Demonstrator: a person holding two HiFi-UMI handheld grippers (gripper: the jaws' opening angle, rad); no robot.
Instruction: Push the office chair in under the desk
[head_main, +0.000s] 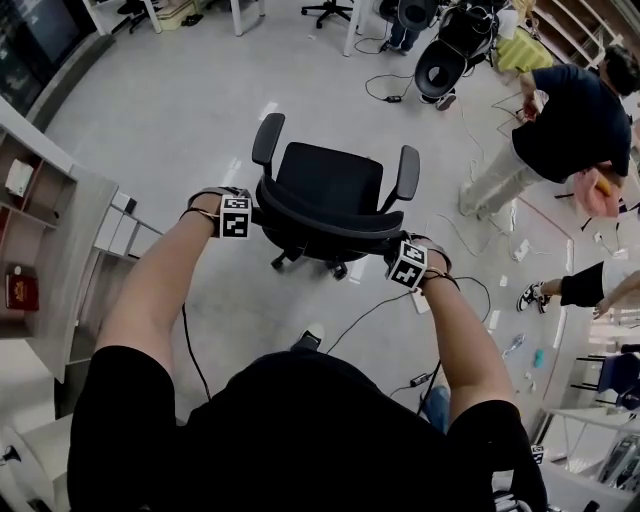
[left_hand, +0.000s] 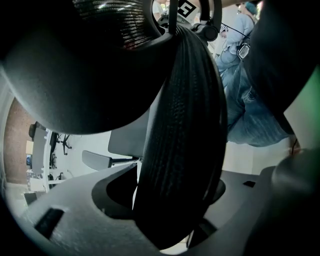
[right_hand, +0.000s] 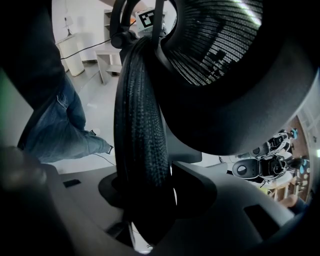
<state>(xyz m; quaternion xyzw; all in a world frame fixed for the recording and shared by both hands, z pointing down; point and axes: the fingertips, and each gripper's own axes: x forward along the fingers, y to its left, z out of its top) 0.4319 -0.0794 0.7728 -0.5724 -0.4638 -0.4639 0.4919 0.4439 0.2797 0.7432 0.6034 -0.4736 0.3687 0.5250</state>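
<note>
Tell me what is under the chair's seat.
Two casters stand on the floor, poking out past the near edge of the seat. The seat covers the rest of the base.

Your head camera looks steeply down from above you onto the office chair and the floor, at arm's reach. Each gripper camera sits hard against the chair's backrest and looks along its mesh rim. The left gripper view faces the right gripper, and the right gripper view faces back. All three views share that rim.
</note>
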